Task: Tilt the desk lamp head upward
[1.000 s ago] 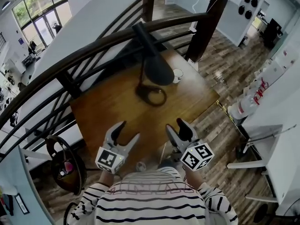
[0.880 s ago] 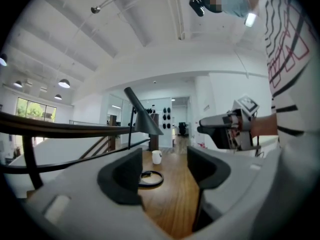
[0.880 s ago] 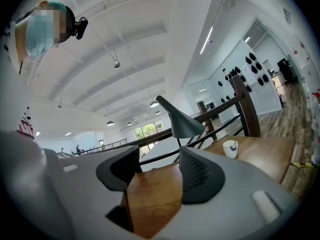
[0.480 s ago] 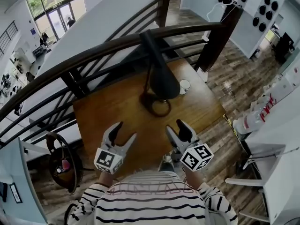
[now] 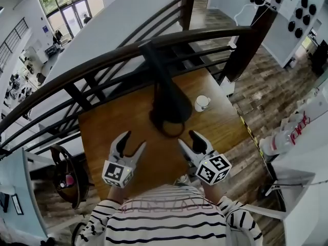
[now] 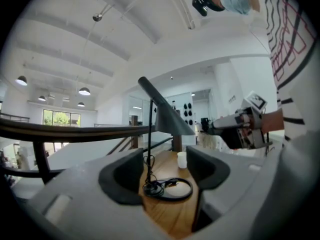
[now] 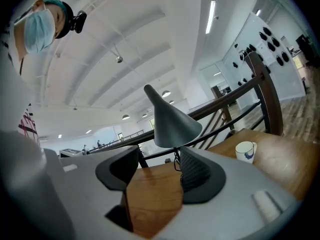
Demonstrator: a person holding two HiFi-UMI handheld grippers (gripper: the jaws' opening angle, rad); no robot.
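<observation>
A dark desk lamp stands on the wooden table [image 5: 110,129]. Its cone head [image 5: 169,100] points downward over its ring base [image 5: 166,126]. My left gripper [image 5: 134,140] hovers over the table's near side, left of the base, and its jaws are closing slightly with nothing between them. My right gripper [image 5: 187,138] is level with it on the right, its jaws opening and also empty. The left gripper view frames the lamp head [image 6: 167,115] and ring base [image 6: 167,188] between the jaws of the left gripper [image 6: 165,171]. The right gripper [image 7: 157,176] faces the lamp head [image 7: 170,119].
A white cup [image 5: 202,103] stands right of the lamp, also seen as cup [image 7: 245,150]. A dark curved railing [image 5: 102,60] runs behind the table. A round dark chair [image 5: 66,176] sits at the left, and white furniture [image 5: 307,152] at the right.
The lamp and table have drawn closer to both grippers in the head view. Both grippers kept their side-by-side stance, still empty.
</observation>
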